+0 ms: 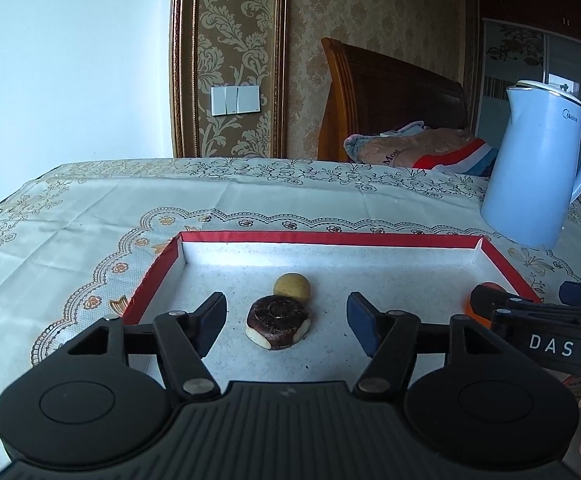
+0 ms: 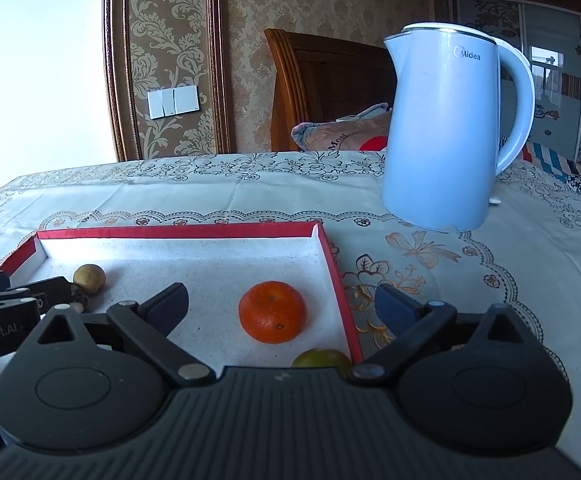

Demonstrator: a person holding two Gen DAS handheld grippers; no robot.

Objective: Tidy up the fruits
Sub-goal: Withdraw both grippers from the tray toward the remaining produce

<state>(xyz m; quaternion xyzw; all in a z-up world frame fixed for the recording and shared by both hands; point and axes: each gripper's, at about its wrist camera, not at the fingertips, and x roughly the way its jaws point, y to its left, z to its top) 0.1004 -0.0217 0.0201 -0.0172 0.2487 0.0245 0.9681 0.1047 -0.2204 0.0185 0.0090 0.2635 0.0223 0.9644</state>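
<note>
Indoors, a red-rimmed tray with a speckled white floor sits on a floral tablecloth, a pale blue Midea kettle standing beyond its right corner. Left gripper — jaws apart, grasping nothing — frames a dark brown, cream-edged fruit lying on the tray floor, a small tan round fruit touching it behind. Right gripper is spread wide around a tangerine resting in the tray, pads clear of it. A greenish citrus peeks out nearer, by the tray's right wall.

Brown fruit between parted tool
</note>
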